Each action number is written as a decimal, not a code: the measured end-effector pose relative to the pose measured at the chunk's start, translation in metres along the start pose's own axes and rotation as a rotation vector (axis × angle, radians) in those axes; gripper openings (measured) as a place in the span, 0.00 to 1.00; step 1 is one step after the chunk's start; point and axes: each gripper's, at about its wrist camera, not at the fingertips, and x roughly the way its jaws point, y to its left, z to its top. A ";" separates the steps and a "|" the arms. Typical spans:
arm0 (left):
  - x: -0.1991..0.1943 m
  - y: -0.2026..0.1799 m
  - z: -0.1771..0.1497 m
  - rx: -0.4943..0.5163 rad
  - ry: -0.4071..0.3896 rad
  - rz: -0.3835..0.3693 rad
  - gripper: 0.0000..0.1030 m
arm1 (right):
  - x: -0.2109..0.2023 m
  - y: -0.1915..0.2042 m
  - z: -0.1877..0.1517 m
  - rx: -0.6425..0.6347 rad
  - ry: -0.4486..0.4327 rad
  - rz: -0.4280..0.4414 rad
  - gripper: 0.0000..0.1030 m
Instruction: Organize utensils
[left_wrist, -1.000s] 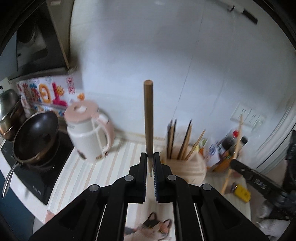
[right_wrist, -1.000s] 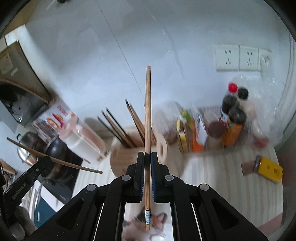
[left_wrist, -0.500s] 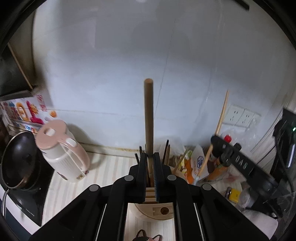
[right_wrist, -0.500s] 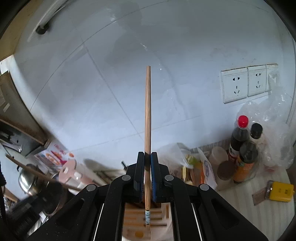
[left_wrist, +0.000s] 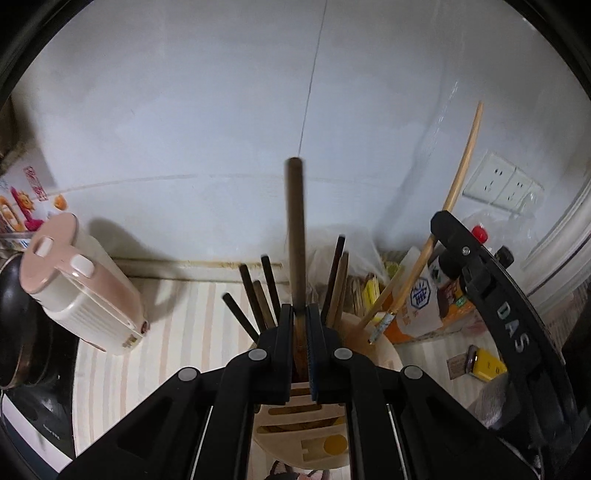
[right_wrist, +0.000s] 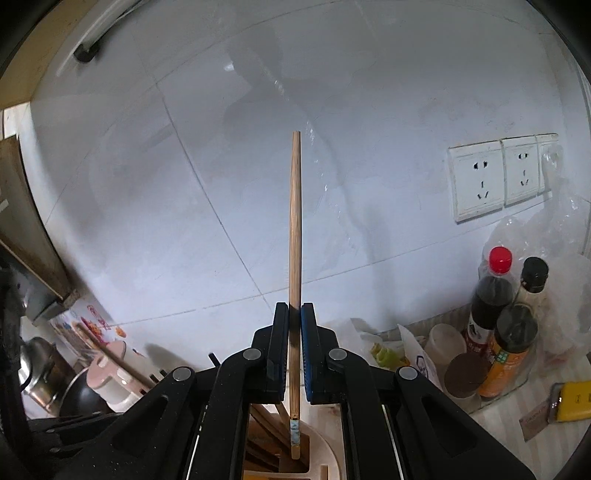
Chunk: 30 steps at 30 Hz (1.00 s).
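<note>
Left gripper (left_wrist: 303, 321) clamped on dark chopstick (left_wrist: 296, 236), upright, lower end over holder (left_wrist: 384, 350). Right gripper (right_wrist: 294, 325) clamped on light chopstick (right_wrist: 294, 229), tip just above the holder's slots.

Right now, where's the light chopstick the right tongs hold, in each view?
Left wrist: light chopstick at right, slanting up from the right tongs toward the sockets.
Right wrist: it stands upright at centre, clamped, lower end over the holder.
Shared landmark: red-capped bottle.
</note>
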 end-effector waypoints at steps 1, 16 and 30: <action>0.001 0.001 -0.001 -0.003 0.011 -0.014 0.04 | 0.001 0.001 -0.002 -0.011 0.004 0.003 0.07; -0.077 0.035 -0.031 -0.082 -0.109 0.121 0.96 | -0.058 -0.008 -0.015 -0.075 0.135 -0.068 0.57; -0.087 0.044 -0.083 0.031 -0.132 0.216 1.00 | -0.105 0.024 -0.070 -0.165 0.197 -0.328 0.98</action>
